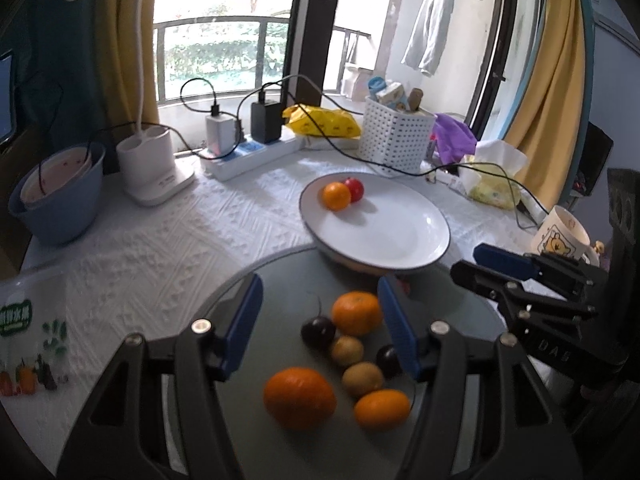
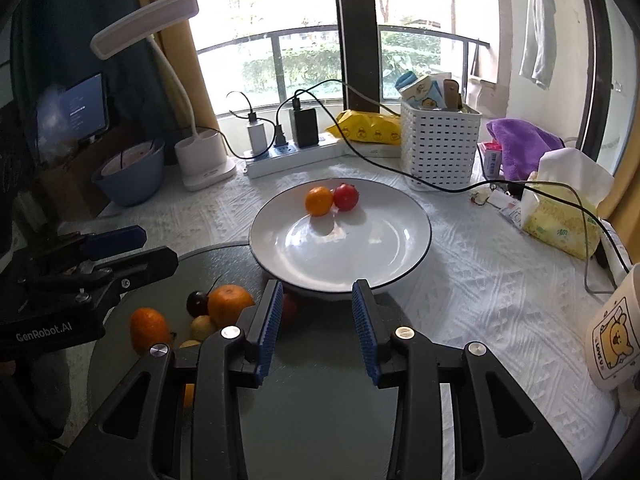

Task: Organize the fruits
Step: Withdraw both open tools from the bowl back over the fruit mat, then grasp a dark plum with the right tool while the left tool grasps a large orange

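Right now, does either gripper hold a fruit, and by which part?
No. The left gripper and the right gripper both stand open with nothing between their pads; the fruits lie untouched.

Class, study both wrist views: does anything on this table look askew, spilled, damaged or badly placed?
One thing: the white plate overlaps the grey round tray, its near rim resting on the tray's edge, so it seems to sit slightly tilted. A black cable trails across the cloth just behind it. Nothing looks spilled or broken.

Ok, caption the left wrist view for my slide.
Left gripper with open jaws over fruit on the grey board, white plate beyond.
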Available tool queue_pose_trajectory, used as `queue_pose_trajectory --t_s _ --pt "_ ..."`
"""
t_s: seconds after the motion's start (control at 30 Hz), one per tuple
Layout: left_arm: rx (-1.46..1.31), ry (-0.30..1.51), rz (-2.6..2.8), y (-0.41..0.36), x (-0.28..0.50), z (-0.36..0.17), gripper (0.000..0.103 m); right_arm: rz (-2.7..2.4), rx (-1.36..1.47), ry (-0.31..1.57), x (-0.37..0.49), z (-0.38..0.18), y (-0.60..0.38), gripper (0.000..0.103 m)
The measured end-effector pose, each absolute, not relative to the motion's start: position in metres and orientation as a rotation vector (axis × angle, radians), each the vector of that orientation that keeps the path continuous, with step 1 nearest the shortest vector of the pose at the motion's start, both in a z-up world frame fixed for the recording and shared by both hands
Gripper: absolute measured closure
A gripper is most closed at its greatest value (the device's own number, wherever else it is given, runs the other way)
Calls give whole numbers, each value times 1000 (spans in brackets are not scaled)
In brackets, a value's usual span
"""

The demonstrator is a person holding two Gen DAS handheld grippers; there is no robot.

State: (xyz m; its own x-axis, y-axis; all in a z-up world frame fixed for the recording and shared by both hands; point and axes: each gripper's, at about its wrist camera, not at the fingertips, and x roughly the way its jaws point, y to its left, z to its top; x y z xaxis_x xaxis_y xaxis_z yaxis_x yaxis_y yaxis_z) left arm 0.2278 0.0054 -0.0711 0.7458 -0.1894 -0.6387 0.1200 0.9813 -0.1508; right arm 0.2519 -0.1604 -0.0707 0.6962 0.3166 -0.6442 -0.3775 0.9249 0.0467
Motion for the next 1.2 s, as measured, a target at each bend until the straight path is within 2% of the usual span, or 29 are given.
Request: queue_pose_trajectory --t_s 0.47,1.07,1.1,1.2 --pt "-141 749 -154 21 198 -100 41 419 -126 746 229 -87 -139 64" --pt "-186 834 -181 23 207 -131 42 445 -148 793 229 -102 -119 64" --pt "-188 831 -181 23 206 -131 43 446 -150 795 230 -102 -118 64" --pt "-197 829 -215 24 204 -130 55 452 -156 800 230 -104 -114 64"
